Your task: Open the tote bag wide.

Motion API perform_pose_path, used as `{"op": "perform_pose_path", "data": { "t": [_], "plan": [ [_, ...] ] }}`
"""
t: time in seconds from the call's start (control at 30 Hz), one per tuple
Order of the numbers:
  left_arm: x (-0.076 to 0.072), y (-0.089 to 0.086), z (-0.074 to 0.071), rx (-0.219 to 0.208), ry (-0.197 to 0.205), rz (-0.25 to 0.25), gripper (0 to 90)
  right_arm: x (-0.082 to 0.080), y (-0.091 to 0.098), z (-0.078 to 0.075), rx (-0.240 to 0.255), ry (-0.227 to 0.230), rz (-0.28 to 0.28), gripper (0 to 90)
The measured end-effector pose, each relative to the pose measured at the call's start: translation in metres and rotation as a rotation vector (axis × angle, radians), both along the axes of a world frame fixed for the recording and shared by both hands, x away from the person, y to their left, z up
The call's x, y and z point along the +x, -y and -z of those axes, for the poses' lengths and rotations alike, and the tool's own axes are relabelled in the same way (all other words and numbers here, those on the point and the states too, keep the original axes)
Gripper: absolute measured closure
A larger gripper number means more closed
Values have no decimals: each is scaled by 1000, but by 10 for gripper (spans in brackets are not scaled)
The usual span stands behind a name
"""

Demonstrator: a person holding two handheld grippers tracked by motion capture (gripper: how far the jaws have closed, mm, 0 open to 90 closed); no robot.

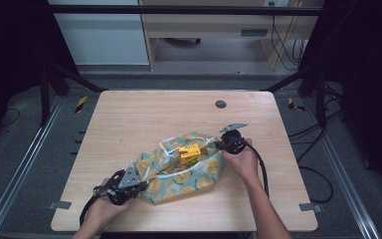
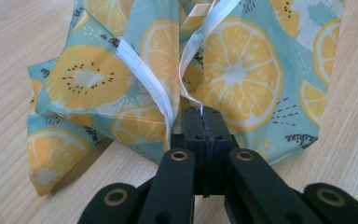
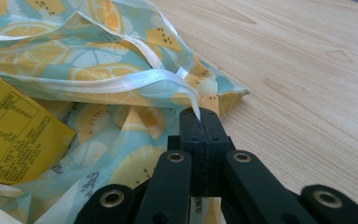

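A fabric drawstring bag [image 1: 179,172] with a lemon print on light blue lies on the table. A yellow box [image 1: 190,152] sits in its mouth and shows at the left of the right gripper view [image 3: 14,135]. My left gripper [image 2: 204,112] is shut on the white drawstring ribbon [image 2: 144,77] at the bag's near-left end [image 1: 134,179]. My right gripper [image 3: 200,114] is shut on the ribbon [image 3: 135,79] at the bag's far-right end [image 1: 225,142]. The bag's cloth [image 2: 242,70] bunches in front of the left jaws.
The wooden table [image 1: 144,119] has a round grommet hole [image 1: 221,104] near its far edge. Black frame posts stand at both sides. A desk and cables lie beyond the table.
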State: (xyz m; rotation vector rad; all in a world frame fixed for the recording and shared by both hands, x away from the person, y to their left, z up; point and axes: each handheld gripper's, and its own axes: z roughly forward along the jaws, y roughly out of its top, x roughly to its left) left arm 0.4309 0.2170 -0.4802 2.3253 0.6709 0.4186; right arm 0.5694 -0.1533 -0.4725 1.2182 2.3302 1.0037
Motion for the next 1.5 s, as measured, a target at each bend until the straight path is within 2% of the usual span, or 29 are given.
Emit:
{"op": "perform_pose_path", "data": {
  "t": [0.53, 0.63, 0.73, 0.8, 0.87, 0.97, 1.0, 1.03, 1.07, 1.1, 1.2, 1.3, 1.33, 1.37, 1.5],
  "plan": [
    [-1, -1, 0, 0, -2, -1, 900, -1, -5, 2, -51, 30, 5, 900],
    [-3, -2, 0, -8, 8, -2, 900, -2, -6, 1, -56, 30, 4, 893],
    [-4, -4, -1, -21, 18, -15, 871, -5, -5, -3, -49, 47, -3, 784],
    [-4, -5, -2, -34, 35, -23, 820, -8, -4, -9, -43, 65, 14, 653],
    [-5, -6, -5, -53, 61, -37, 732, -13, -2, -17, -34, 92, 22, 538],
    [-7, -7, -9, -75, 92, -47, 620, -22, 1, -29, -20, 124, 33, 414],
    [-7, -7, -10, -83, 100, -51, 545, -28, 3, -36, -5, 142, 39, 355],
    [-8, -7, -11, -93, 112, -58, 545, -28, 3, -36, -5, 142, 39, 355],
    [-8, -7, -13, -101, 120, -59, 483, -35, 5, -44, 25, 159, 36, 303],
    [-9, -7, -14, -112, 125, -62, 483, -35, 5, -44, 25, 159, 36, 303],
    [-10, -8, -19, -153, 141, -66, 413, -46, 8, -56, 83, 195, 25, 255],
    [-12, -8, -23, -182, 148, -73, 358, -58, 9, -65, 94, 210, 15, 230],
    [-13, -9, -26, -194, 151, -79, 321, -69, 8, -70, 88, 209, -10, 211],
    [-14, -9, -28, -204, 152, -82, 321, -69, 8, -70, 88, 209, -10, 211],
    [-13, -10, -43, -228, 166, -82, 297, -88, 9, -71, 95, 229, -40, 203]
  ]
}}
